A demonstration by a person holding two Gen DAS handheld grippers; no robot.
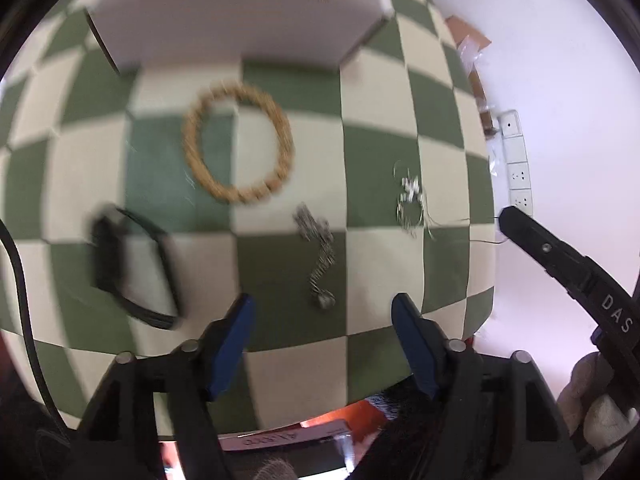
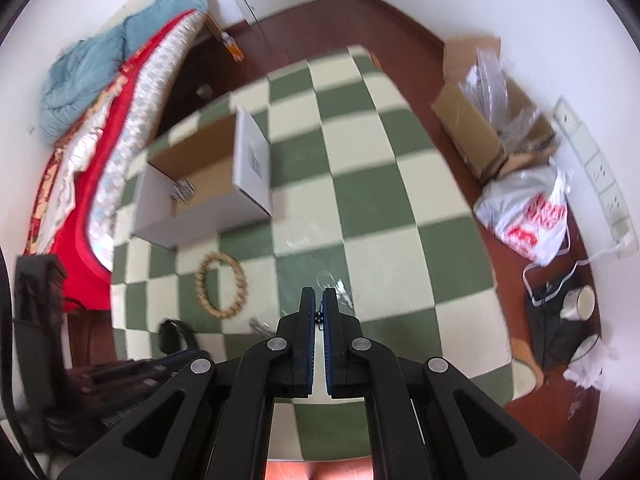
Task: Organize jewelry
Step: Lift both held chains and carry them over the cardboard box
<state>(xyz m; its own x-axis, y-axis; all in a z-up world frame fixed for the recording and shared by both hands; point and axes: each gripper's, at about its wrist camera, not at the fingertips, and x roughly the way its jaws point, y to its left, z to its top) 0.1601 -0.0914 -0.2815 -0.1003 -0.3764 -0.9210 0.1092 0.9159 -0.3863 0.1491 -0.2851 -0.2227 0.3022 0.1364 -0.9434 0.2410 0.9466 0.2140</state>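
silver chain point(image 1: 320, 256) ahead of parted left claw point(image 1: 324, 320)

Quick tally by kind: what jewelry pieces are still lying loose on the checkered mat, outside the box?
Bead bracelet: 1
Black band: 1
Silver chain: 1
Small silver piece with thin wire: 1
Total: 4 loose on the mat. Blur hides whether the small silver piece is one item or several. Something silver also lies in the box.

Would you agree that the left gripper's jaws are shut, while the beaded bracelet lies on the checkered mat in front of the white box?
Not quite: the left gripper has its jaws wide open, as the left wrist view shows. The beaded bracelet does lie on the checkered mat before the white box.
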